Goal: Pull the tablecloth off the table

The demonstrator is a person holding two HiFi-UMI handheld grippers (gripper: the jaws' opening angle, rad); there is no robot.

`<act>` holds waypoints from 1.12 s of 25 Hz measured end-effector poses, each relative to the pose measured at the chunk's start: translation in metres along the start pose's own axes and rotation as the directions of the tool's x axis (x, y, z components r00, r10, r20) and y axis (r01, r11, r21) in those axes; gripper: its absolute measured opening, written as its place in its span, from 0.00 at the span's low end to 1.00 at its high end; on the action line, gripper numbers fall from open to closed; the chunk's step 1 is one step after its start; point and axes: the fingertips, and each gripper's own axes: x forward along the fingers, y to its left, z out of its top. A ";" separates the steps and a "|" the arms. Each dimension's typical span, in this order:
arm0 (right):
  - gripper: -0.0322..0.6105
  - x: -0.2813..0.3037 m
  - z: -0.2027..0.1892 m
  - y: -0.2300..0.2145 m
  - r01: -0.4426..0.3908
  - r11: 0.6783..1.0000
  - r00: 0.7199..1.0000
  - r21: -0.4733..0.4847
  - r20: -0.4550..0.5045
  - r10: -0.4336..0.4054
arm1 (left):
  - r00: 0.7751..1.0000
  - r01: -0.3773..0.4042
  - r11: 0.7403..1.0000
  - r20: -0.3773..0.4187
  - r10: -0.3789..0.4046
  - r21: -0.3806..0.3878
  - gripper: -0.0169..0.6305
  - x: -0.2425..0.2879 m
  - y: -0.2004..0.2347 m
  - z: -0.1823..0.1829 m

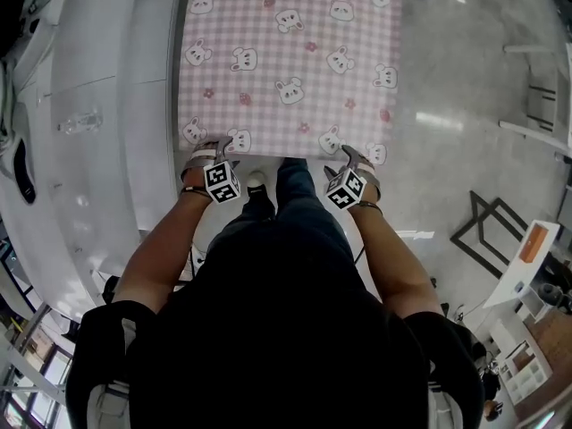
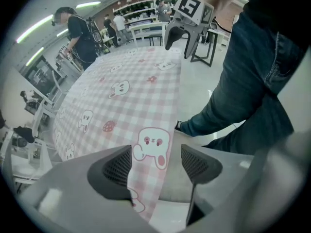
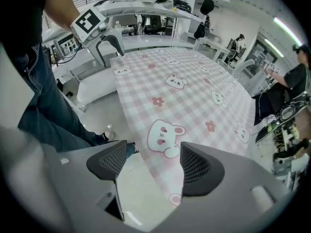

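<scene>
A pink checked tablecloth [image 1: 286, 61] printed with bunnies and bears covers the table ahead of me, and its near hem hangs over the edge. My left gripper [image 1: 219, 143] points down at the hem's near-left corner. In the left gripper view the gripper [image 2: 156, 161] is open, with the hanging cloth [image 2: 121, 91] between the pads, close to the left one. My right gripper [image 1: 350, 153] is at the near-right corner. In its own view that gripper [image 3: 148, 161] is open too, with the cloth [image 3: 184, 96] edge lying against the right pad's side and a wide gap to the left pad.
A long white curved counter [image 1: 89, 105] runs along the left of the table. My jeans leg [image 1: 295, 204] and shoe are between the grippers. A black metal frame [image 1: 487, 235] stands on the floor to the right. A person [image 2: 80, 33] stands past the table's far side.
</scene>
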 end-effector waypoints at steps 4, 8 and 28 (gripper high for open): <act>0.66 0.015 -0.005 -0.002 0.012 1.000 1.000 -0.026 -0.019 -0.013 | 1.000 -0.026 0.999 -0.007 0.027 0.027 0.50 0.014 -0.001 -0.005; 0.67 0.026 -0.009 -0.002 0.010 0.998 0.999 -0.067 -0.039 -0.012 | 0.999 -0.027 0.999 -0.041 0.028 0.034 0.52 0.031 0.002 -0.008; 0.70 0.052 -0.019 -0.013 0.090 0.937 0.976 -0.338 -0.157 -0.150 | 0.991 -0.061 0.988 -0.111 0.077 0.139 0.59 0.052 0.012 -0.013</act>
